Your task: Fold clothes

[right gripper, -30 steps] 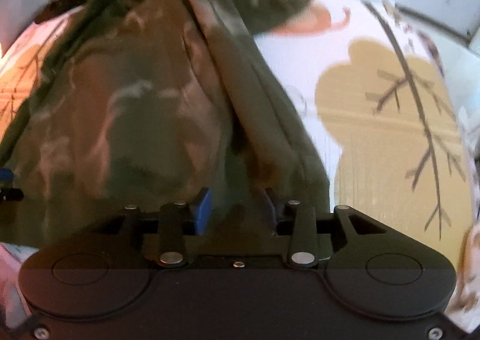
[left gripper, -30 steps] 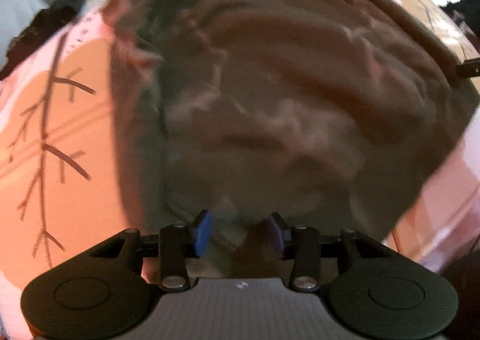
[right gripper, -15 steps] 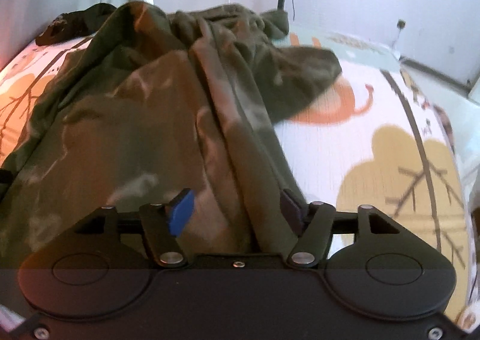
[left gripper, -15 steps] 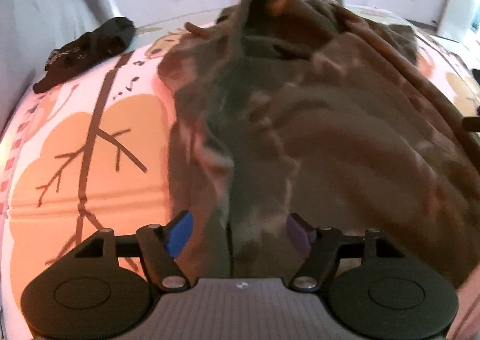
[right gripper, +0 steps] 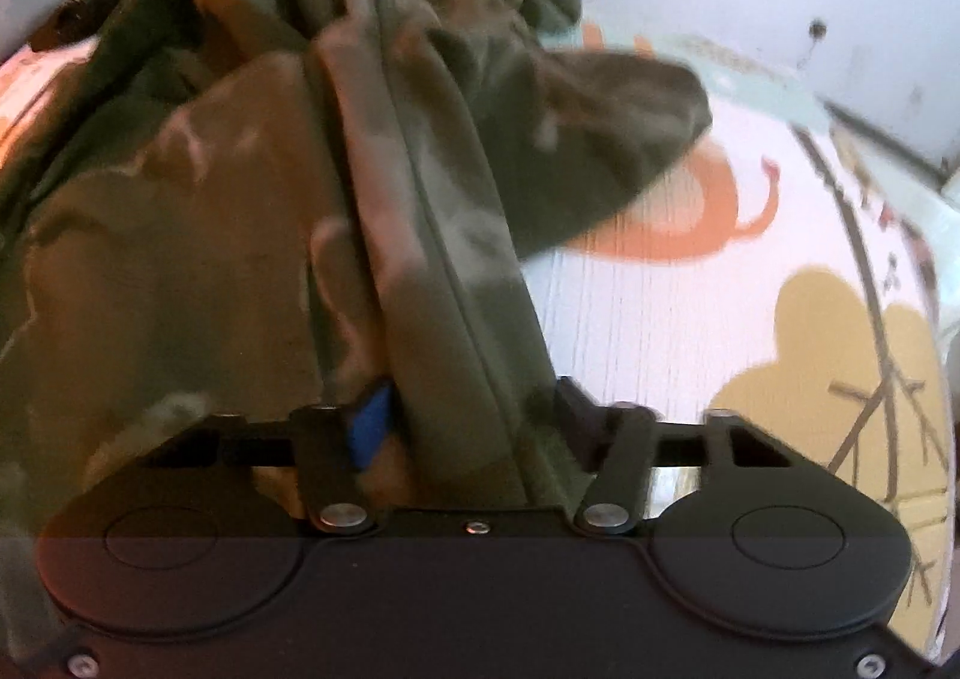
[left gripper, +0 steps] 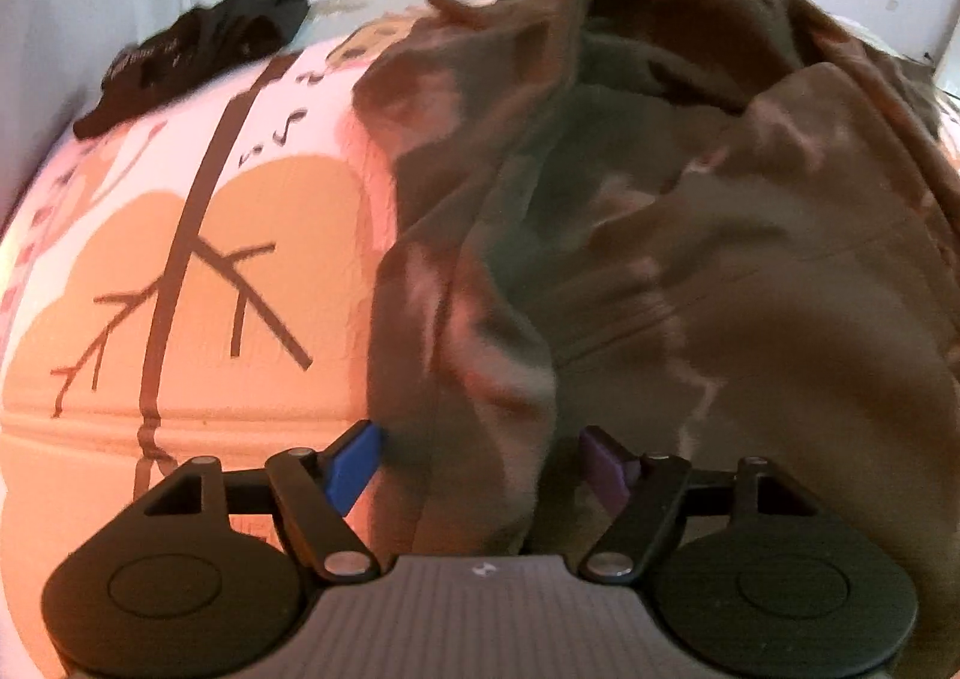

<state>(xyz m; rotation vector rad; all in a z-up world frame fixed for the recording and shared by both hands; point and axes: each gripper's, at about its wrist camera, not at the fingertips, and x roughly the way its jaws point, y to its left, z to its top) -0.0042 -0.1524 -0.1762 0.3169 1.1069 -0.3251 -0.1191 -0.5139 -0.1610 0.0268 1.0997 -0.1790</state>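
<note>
Camouflage garment point(left gripper: 690, 271) spread rumpled over printed play mat point(left gripper: 198, 319), hem side nearest both cameras. Left gripper point(left gripper: 480, 463) jaws wide apart, straddling a loose fold, not pinching. Right gripper point(right gripper: 471, 415) closing around the seamed edge band point(right gripper: 432, 235), probably to lift that side for folding.

Left wrist view: sits just behind the left claw point(left gripper: 480, 460), looking steeply down and forward along its fingers, close over the olive-brown hooded jacket point(left gripper: 690, 259).
Left view field: the printed play mat point(left gripper: 198, 283) fills its left side, with a dark garment point(left gripper: 198, 55) and the wall far off.
Right wrist view: sits behind the right claw point(right gripper: 474, 415), also tilted steeply down and close to the cloth.
Right view field: the jacket point(right gripper: 180, 259) lies left, the mat point(right gripper: 630, 319) right, the wall beyond.
Shared: both views take in the same jacket and mat from opposite edges.
</note>
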